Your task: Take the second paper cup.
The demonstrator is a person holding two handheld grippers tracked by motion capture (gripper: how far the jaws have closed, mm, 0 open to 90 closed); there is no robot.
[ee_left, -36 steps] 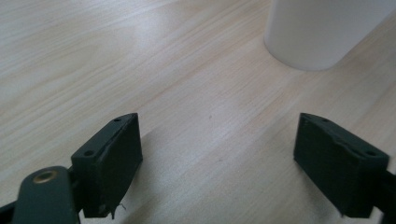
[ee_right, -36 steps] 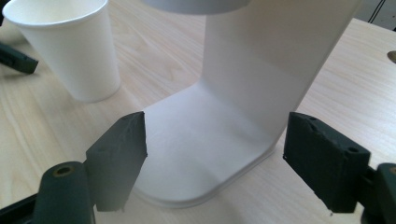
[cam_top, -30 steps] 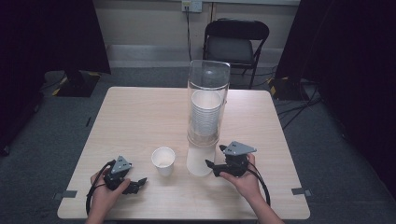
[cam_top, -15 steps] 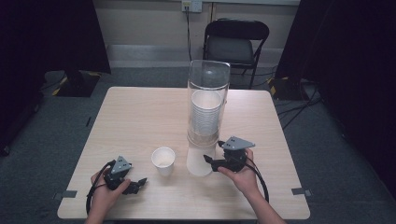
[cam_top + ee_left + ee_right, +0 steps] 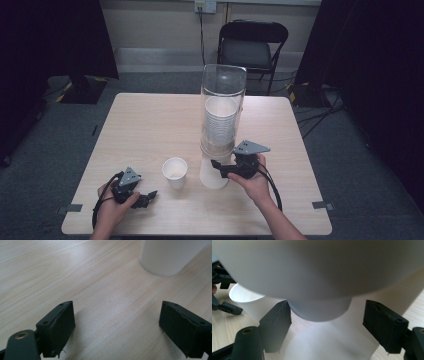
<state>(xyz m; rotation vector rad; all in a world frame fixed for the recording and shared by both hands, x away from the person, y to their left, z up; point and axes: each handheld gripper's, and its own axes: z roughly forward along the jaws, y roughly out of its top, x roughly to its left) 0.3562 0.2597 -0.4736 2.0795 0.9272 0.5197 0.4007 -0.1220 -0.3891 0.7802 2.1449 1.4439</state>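
Observation:
A clear tube dispenser [image 5: 223, 95] holding a stack of white cups [image 5: 220, 120] stands mid-table on a white base [image 5: 212, 175]. My right gripper [image 5: 218, 167] reaches under the tube. In the right gripper view its jaws [image 5: 327, 312] stand either side of the lowest cup's bottom [image 5: 319, 308]; they have just been closing. The left pad is at the cup's edge and the right pad is clear of it. A loose white cup [image 5: 175, 171] stands upright left of the base. My left gripper [image 5: 145, 199] rests open on the table, with the loose cup [image 5: 167, 257] ahead of it.
The wooden table [image 5: 150, 120] has bare room at its left and far side. A black folding chair [image 5: 252, 45] stands behind it. Cables lie on the floor at the right. The left gripper [image 5: 224, 306] shows beyond the loose cup [image 5: 249, 300].
My right gripper has risen slightly and edged in under the dispenser, its jaws narrower around the lowest cup. The left hand and the loose cup have not moved.

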